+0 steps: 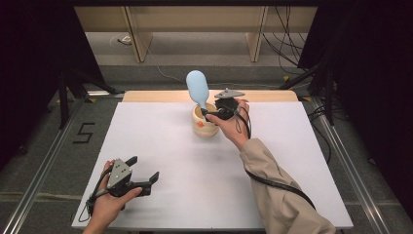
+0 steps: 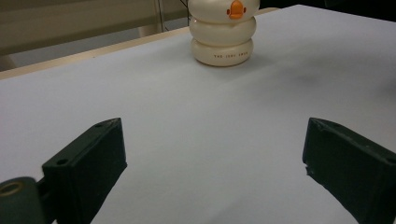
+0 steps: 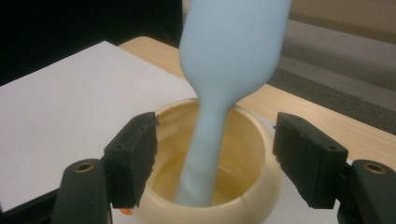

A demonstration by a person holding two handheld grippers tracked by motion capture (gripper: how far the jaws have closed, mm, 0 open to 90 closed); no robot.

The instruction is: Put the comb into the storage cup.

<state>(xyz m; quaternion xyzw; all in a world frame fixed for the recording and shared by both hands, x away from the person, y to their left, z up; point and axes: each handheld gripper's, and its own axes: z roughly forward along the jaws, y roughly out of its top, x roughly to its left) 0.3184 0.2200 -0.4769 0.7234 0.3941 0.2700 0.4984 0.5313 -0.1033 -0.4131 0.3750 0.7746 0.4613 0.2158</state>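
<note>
Pale-blue, bulb-ended plastic spoon (image 3: pixel 224 70) stands handle-down in cream ribbed duck holder (image 3: pixel 252 186), right gripper (image 3: pixel 215 161) released around it, left gripper (image 2: pixel 212 163) gaping, holding nothing.

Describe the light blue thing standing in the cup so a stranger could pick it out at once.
On the white table, look toward the far edge for the cream ribbed cup with an orange mark on its side. The light blue utensil stands in it, thin handle down and broad rounded end up, leaning left. It is the sole blue item, flanked by the right gripper, jaws open.
</note>
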